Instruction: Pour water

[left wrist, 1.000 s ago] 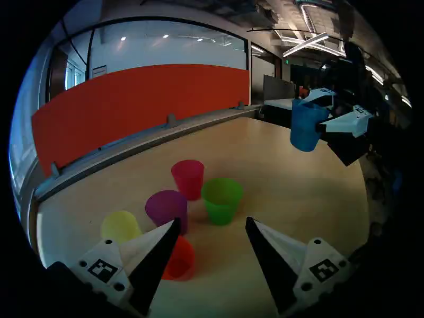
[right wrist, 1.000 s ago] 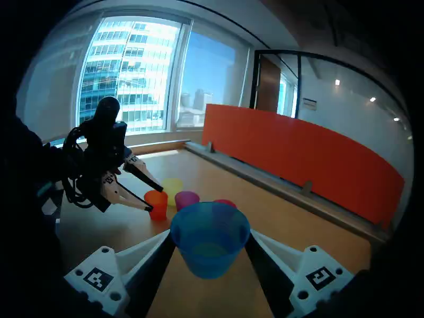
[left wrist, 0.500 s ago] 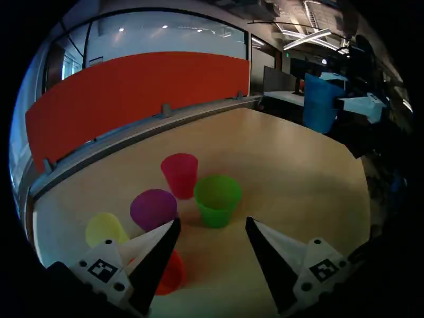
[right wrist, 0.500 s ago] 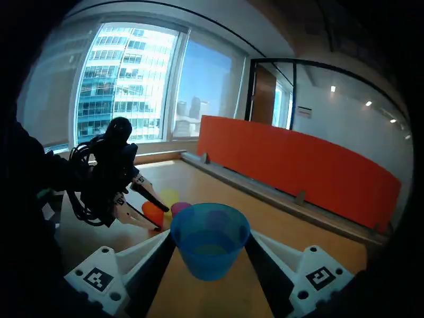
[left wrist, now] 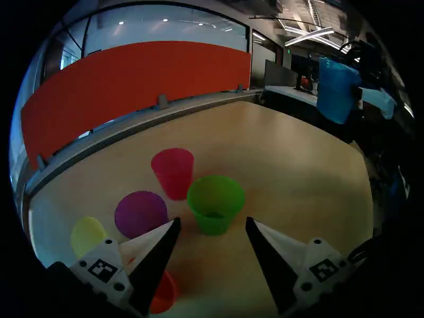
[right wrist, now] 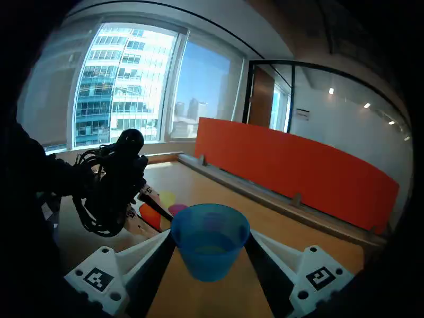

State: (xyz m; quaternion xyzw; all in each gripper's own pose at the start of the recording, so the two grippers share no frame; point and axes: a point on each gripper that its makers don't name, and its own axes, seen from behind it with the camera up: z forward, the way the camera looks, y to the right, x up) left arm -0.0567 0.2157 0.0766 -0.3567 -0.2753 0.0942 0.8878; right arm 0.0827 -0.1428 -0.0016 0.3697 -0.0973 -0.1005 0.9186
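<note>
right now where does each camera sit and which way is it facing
Left gripper view: rides the left tongs, low over the table, facing the green cup and orange wall; own fingers show.
Right gripper view: rides the right tongs, facing the windows and the left tongs; its fingers hold the blue cup.
Shared: blue cup, table, orange wall.

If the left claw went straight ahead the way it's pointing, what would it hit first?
Most likely the green cup, centred just ahead of the open left claw, though depth is unclear.
</note>
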